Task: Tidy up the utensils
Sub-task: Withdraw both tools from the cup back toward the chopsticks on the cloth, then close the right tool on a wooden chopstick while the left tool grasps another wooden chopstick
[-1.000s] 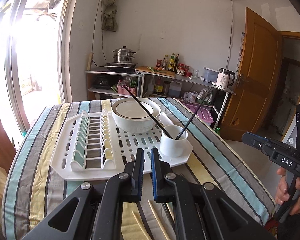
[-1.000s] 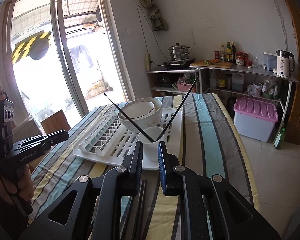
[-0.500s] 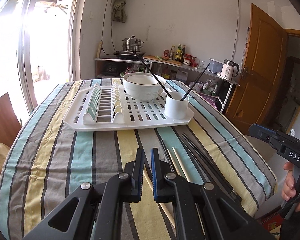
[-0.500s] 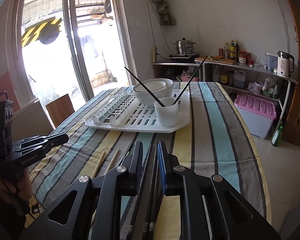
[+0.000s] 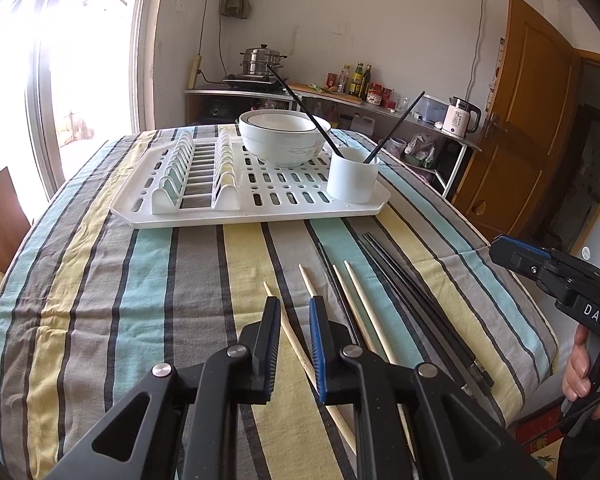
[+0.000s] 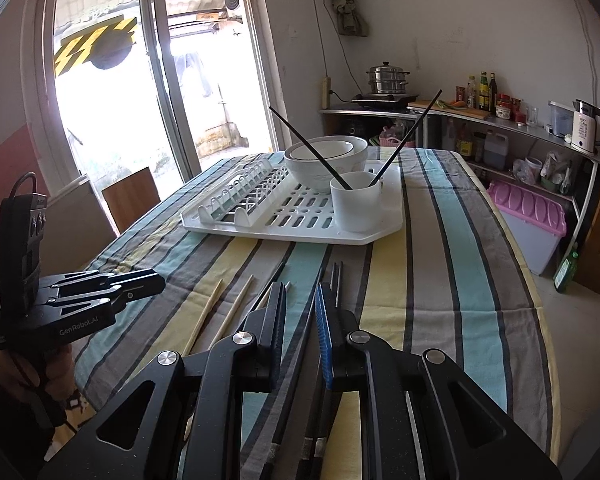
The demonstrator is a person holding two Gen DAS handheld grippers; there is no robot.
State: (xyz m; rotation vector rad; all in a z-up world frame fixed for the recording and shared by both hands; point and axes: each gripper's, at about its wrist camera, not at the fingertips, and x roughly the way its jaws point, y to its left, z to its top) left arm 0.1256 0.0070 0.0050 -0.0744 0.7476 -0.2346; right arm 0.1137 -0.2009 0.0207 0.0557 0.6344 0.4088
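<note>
The left gripper [image 5: 294, 306] tips down over the striped table [image 5: 148, 280]. Its jaws have just been opening, with a wooden chopstick [image 5: 290, 332] lying between them, not pinched. The right gripper [image 6: 300, 296] also tips down, open a little over black chopsticks [image 6: 336, 276]. Farther back stands the white cup [image 5: 353, 176].

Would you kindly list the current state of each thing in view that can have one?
Left gripper: jaws just opening, astride a wooden chopstick lying on the cloth.
Right gripper: jaws slightly apart above black chopsticks, gripping nothing.
White cup: upright on the rack, holding two black chopsticks.
Bowls: nested, upright.
Drying rack: plate slots empty.
</note>
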